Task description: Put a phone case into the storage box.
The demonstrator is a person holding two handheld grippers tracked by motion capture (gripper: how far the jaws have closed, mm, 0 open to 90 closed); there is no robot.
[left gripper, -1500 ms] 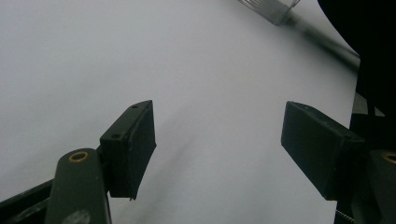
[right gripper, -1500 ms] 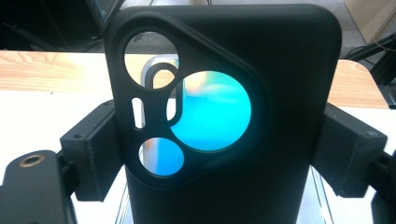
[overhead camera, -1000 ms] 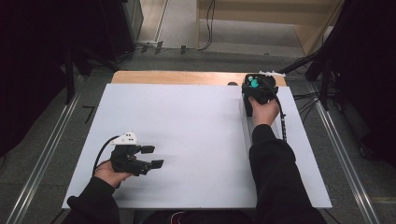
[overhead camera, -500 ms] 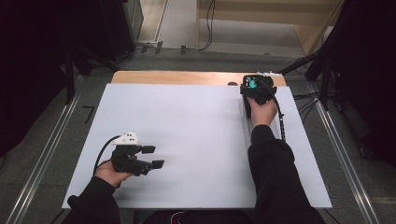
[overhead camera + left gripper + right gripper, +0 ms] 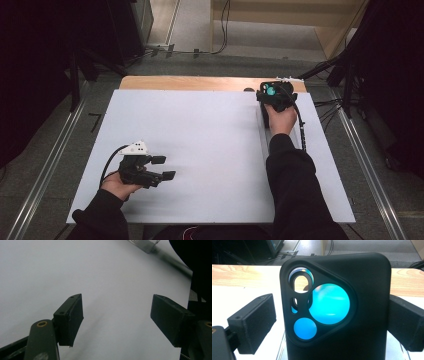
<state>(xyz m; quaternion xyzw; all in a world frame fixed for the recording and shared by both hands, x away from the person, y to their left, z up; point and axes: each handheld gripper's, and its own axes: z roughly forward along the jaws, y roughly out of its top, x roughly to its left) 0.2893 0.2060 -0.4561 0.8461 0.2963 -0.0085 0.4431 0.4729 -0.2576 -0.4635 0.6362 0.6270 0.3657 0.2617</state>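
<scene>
A phone in a black case [image 5: 342, 315], with teal-lit camera rings, stands upright between the jaws of my right gripper [image 5: 332, 315]. Those jaws have just been opening. The left pad [image 5: 253, 322] stands a small gap off the case, and the right pad [image 5: 407, 325] sits close beside its other edge. From above, this gripper [image 5: 272, 95] is at the white board's far right, the phone [image 5: 270, 90] showing as a teal spot. My left gripper [image 5: 164, 167] rests at the near left, open and pointing right, with bare board between its jaws [image 5: 117, 317].
The white board [image 5: 210, 150] lies on a wooden table [image 5: 190, 82] whose strip shows along the far edge. A clear plastic piece [image 5: 145, 243] lies under the right hand's side. Cables and floor rails run around the table.
</scene>
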